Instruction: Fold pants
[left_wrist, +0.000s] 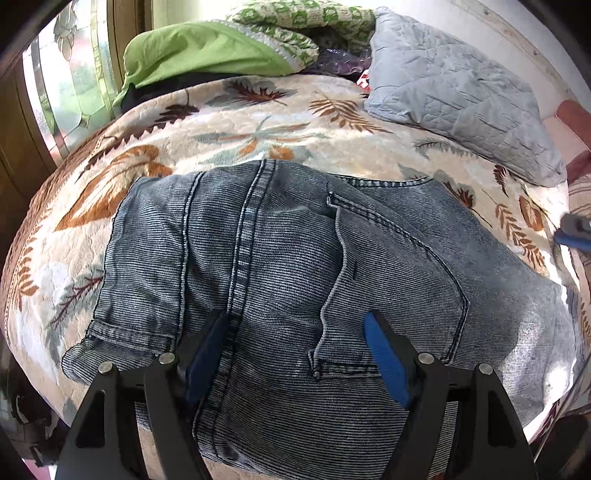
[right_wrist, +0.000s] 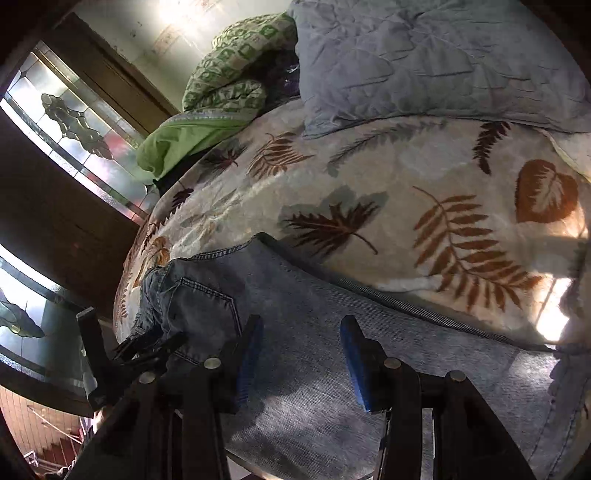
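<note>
Jeans (left_wrist: 295, 258) lie on a leaf-print blanket (left_wrist: 258, 122), near the edge of the bed at six o'clock in both wrist views. The left view shows the seat side up, with the centre seam running from twelve toward six o'clock and a back pocket (left_wrist: 391, 273) at about three o'clock of that seam. The denim looks doubled lengthwise, one leg over the other, so a first fold seems done; the legs run off toward four o'clock in the right view, and whether they are folded over I cannot tell.

The left gripper (left_wrist: 295, 332) hangs over the waist end with its blue pads spread wide and nothing pinched between them. The right gripper (right_wrist: 301, 339) is over the leg part, jaws partly apart, also holding nothing.

What seems left is at least one crosswise fold, bringing the legs up toward the waistband. A grey quilted pillow (left_wrist: 454, 92) and a green cover (left_wrist: 207, 55) sit at twelve o'clock, well clear of the jeans.
</note>
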